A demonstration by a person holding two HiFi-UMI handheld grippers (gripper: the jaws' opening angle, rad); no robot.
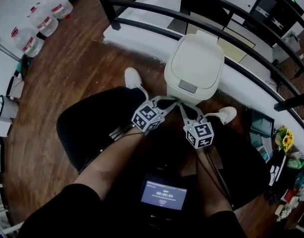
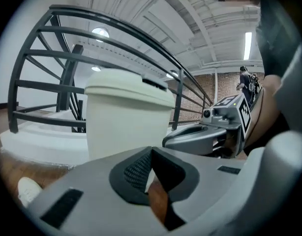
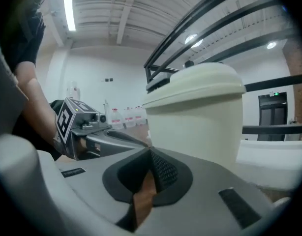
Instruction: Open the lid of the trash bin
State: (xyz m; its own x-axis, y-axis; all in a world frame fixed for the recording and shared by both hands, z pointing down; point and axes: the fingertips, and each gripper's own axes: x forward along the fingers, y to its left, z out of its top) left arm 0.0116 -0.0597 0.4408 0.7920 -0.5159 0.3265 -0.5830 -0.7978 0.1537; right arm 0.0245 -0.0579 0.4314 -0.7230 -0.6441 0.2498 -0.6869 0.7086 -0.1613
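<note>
Your left gripper (image 2: 150,152) has its jaws pressed tip to tip, facing the cream trash bin (image 2: 125,127), whose lid (image 2: 127,88) sits down.

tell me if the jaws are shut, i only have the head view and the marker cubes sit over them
Observer: In the left gripper view the left gripper has its jaws together at the tips, with nothing between them.
Operator: and the right one
Observer: In the right gripper view the right gripper also has its jaws together and empty.
Operator: does the lid look lifted from the side
Observer: No. Seen from the side, the lid sits flat on the trash bin, with no gap showing under its rim.
</note>
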